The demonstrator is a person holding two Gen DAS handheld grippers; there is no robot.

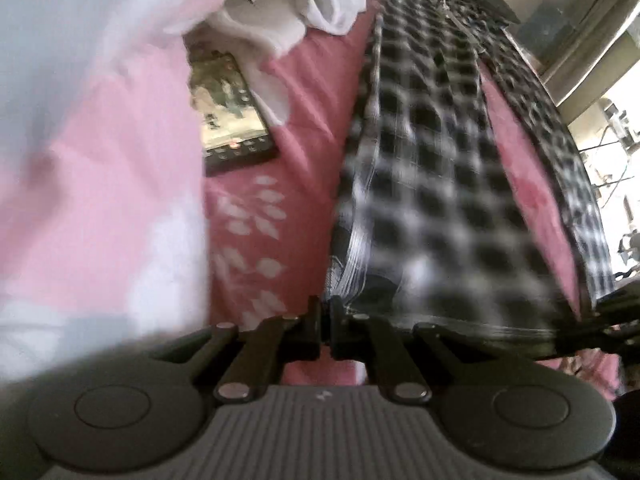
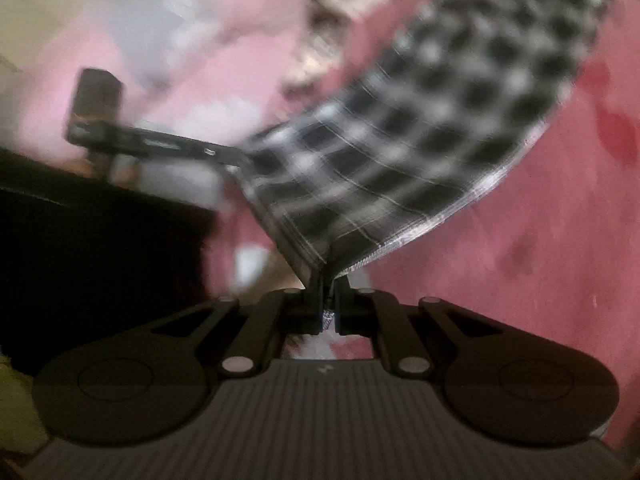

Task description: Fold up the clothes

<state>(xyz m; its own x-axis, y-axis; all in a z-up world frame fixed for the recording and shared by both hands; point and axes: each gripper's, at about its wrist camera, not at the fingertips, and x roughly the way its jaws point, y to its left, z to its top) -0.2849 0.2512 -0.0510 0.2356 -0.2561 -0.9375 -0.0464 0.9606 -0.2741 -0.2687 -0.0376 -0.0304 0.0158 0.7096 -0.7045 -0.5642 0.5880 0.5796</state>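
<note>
A black-and-white checked garment (image 1: pixel 432 168) stretches away from me over a pink bedsheet (image 1: pixel 304 92). My left gripper (image 1: pixel 326 320) is shut on its near hem corner. In the right wrist view the same checked garment (image 2: pixel 400 160) hangs taut and blurred, lifted off the sheet, with my right gripper (image 2: pixel 329 304) shut on another hem corner. The left gripper (image 2: pixel 236 160) shows there too, at the garment's left edge, holding the cloth. Both views are smeared by motion.
A phone (image 1: pixel 232 116) with a lit screen lies on the sheet left of the garment. White clothes (image 1: pixel 288 4) are heaped at the far end, and a pale pink cover (image 1: pixel 92 152) fills the left. A dark object (image 2: pixel 100 264) stands at lower left.
</note>
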